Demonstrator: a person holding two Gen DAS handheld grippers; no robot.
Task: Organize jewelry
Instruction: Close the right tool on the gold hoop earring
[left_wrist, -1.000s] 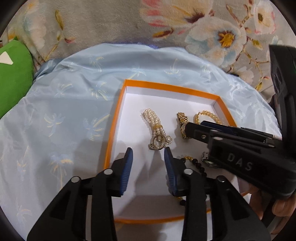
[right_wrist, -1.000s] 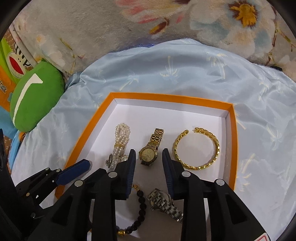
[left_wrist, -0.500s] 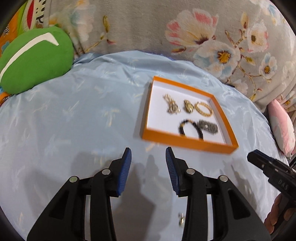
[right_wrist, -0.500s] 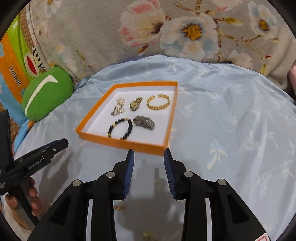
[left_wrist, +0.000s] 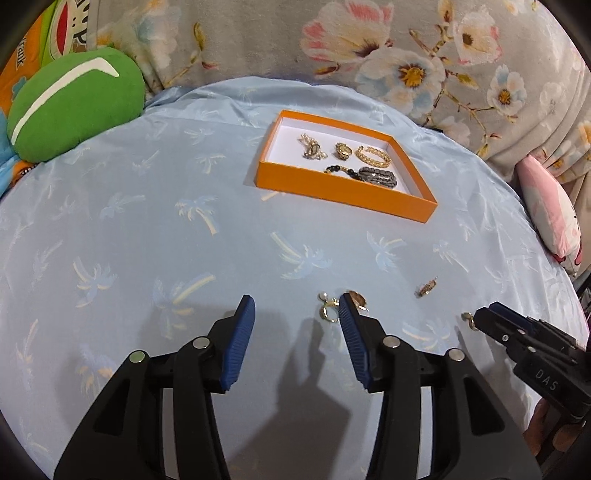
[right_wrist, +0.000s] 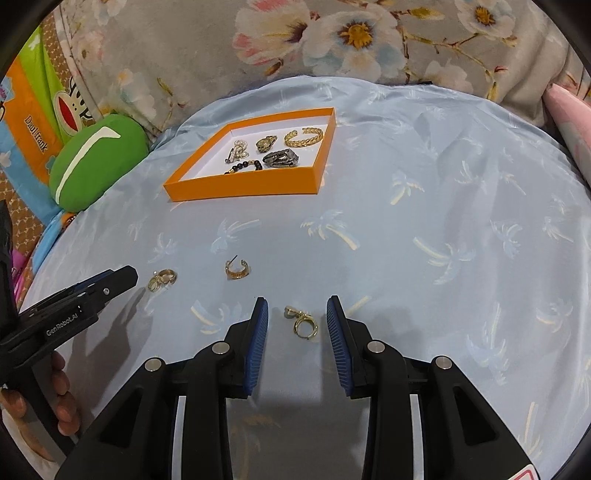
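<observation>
So we've got the right gripper (right_wrist: 297, 328) spread wide with a small gold pearl-drop earring (right_wrist: 303, 322) lying loose right between its blue pads, ready to pinch. The left gripper (left_wrist: 297, 341) is open too, holding nothing. Next we'd guess: close gently, then carry it ahead to the orange cardboard tray (right_wrist: 243, 186).

Wide bare cloth between the grippers and the box, with small pieces scattered low

The blue cloth (right_wrist: 424, 206) lies open to the right of the orange box (right_wrist: 243, 184), with nothing standing on it; a green cushion (right_wrist: 96, 162) crowds the left edge and a pink pillow (left_wrist: 550, 210) the right. Near the right gripper (right_wrist: 297, 325), whose jaws stand apart, a pearl earring (right_wrist: 303, 321) lies between them; a hoop earring (right_wrist: 236, 270) and ring cluster (right_wrist: 162, 278) dot the cloth towards the left gripper (right_wrist: 122, 275)
</observation>
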